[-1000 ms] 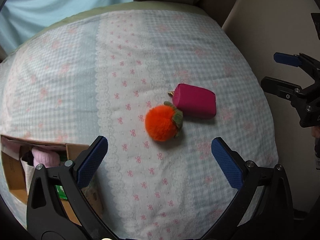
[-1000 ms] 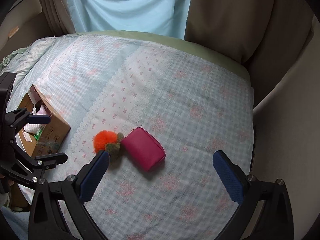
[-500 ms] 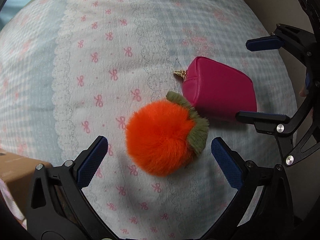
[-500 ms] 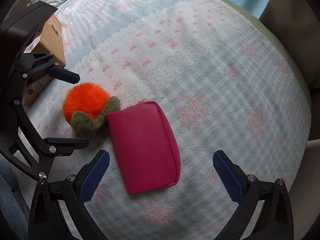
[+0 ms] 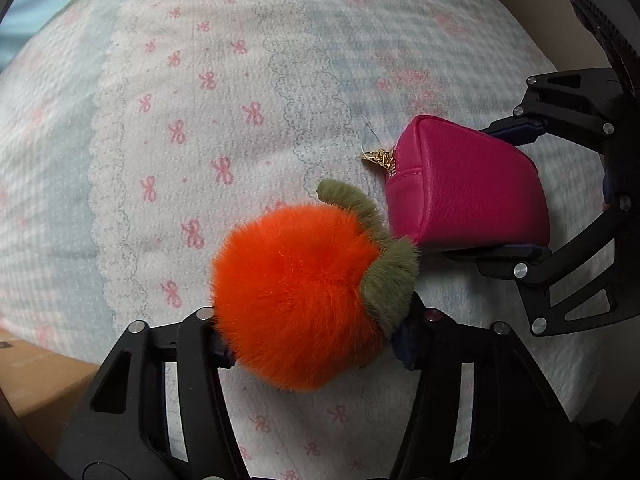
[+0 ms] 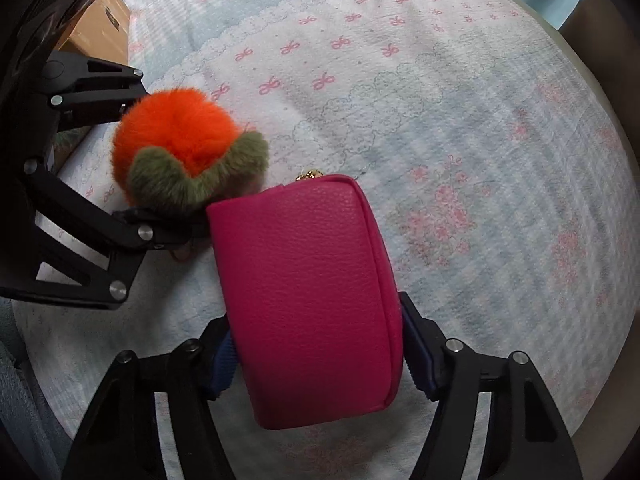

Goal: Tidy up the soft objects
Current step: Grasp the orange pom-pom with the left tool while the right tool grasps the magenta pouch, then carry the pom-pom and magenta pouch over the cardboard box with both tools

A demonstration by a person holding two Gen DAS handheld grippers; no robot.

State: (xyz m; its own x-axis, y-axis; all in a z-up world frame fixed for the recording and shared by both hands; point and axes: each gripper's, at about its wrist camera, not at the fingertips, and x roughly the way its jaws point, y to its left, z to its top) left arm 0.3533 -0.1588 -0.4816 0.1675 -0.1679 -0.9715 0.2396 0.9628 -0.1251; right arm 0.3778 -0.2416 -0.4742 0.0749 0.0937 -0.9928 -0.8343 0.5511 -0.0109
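A fluffy orange pompom with green leaves [image 5: 300, 292] lies on the patterned bedspread; it also shows in the right wrist view [image 6: 180, 152]. My left gripper [image 5: 312, 344] is shut on the pompom, its pads pressed into the fur. A magenta zip pouch [image 5: 464, 192] with a gold pull lies right beside it and also shows in the right wrist view [image 6: 312, 296]. My right gripper [image 6: 320, 356] is shut on the pouch, one finger on each long side. The two grippers are close together, side by side.
A cardboard box [image 6: 96, 32] stands at the left of the bed, its corner also showing in the left wrist view [image 5: 36, 384]. The bedspread [image 6: 440, 100] stretches far and right. A brown curtain [image 6: 600, 12] hangs behind the bed.
Both grippers came down from above the bed and closed: the left on the orange pompom, the right on the magenta pouch. Half a second ago both were open around them.
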